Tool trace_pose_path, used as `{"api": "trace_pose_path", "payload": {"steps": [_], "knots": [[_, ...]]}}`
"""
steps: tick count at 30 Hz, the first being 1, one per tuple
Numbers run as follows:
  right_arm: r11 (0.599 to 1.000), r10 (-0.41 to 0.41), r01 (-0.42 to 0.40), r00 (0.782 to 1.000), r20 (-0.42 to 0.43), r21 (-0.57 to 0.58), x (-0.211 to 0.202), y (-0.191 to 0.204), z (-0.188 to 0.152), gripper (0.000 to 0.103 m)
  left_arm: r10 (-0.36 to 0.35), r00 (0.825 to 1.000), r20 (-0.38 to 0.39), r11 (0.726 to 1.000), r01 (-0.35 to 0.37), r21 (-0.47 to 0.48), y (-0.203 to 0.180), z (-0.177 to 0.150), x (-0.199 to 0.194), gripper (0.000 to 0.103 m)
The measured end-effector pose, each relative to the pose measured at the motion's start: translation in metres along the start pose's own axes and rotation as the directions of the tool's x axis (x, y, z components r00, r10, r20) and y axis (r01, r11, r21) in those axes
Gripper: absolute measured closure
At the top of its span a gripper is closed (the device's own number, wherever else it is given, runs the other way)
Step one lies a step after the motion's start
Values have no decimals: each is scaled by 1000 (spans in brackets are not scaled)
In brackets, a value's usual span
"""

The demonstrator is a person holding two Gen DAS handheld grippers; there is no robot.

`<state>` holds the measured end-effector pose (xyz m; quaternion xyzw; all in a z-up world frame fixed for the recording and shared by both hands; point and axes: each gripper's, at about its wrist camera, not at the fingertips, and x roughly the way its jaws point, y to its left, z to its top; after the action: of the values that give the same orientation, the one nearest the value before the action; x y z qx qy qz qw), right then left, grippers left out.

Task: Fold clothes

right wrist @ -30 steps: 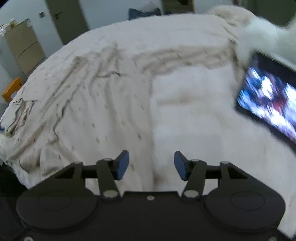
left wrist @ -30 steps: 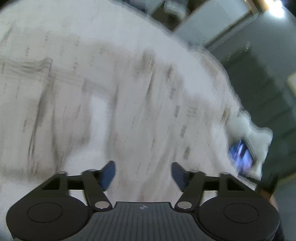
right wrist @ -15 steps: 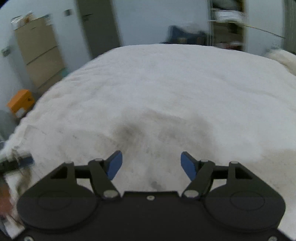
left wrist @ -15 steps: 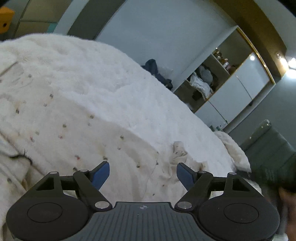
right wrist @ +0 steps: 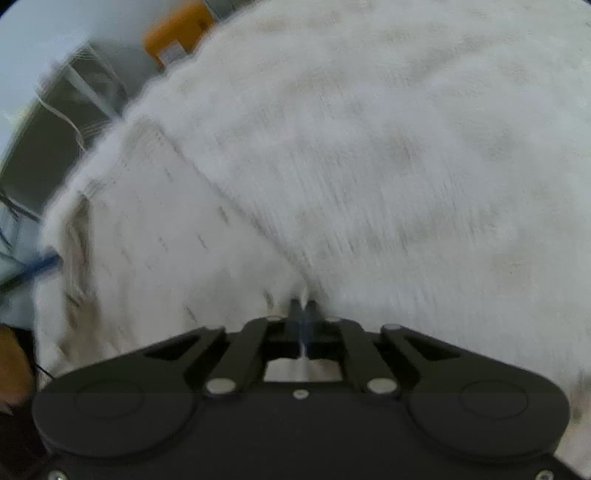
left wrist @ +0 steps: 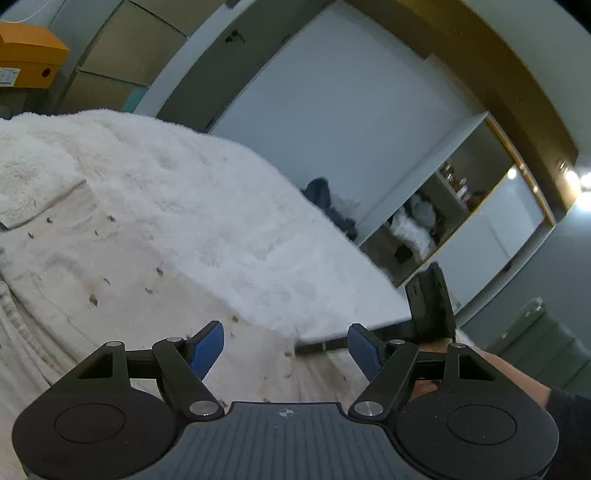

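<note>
A cream garment (left wrist: 110,266) with small dark specks lies spread on a white fluffy blanket (left wrist: 229,206). My left gripper (left wrist: 286,343) hovers low over the garment's near part, open, with nothing between its blue pads. From the right, the right gripper's black body (left wrist: 430,306) reaches in, its thin fingers lying along the garment's edge. In the blurred right wrist view my right gripper (right wrist: 303,306) is shut, a sliver of the garment (right wrist: 155,236) pinched at its tips where a fold line meets the blanket (right wrist: 406,147).
An orange box (left wrist: 26,62) stands past the bed's far left corner, also the orange box (right wrist: 177,33) in the right wrist view. Dark clothes (left wrist: 328,199) lie behind the bed. An open shelf (left wrist: 417,221) holds white bundles. A person's forearm (left wrist: 509,380) is at the right.
The left view swung from looking down at the cloth to looking across the bed. The right gripper went from open to shut and now sits at the garment's edge.
</note>
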<state>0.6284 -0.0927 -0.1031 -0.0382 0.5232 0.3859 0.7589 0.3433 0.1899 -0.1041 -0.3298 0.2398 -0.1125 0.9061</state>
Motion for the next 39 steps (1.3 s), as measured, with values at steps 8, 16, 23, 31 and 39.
{"api": "trace_pose_path", "payload": {"steps": [8, 16, 23, 31, 39], "knots": [[934, -299, 294, 954, 7, -205, 31, 47, 86, 91, 46, 998, 43, 996, -42, -85, 28, 10, -22, 35], [938, -68, 91, 994, 80, -334, 61, 130, 120, 44, 220, 922, 320, 948, -124, -293, 78, 32, -94, 35], [927, 66, -81, 996, -54, -366, 170, 176, 136, 43, 361, 828, 428, 848, -101, -521, 125, 37, -134, 35], [930, 50, 17, 984, 174, -366, 198, 181, 174, 102, 364, 815, 451, 857, -104, -505, 131, 47, -149, 35], [816, -312, 376, 926, 214, -438, 226, 202, 208, 83, 358, 822, 443, 851, -92, -517, 126, 50, -135, 35]]}}
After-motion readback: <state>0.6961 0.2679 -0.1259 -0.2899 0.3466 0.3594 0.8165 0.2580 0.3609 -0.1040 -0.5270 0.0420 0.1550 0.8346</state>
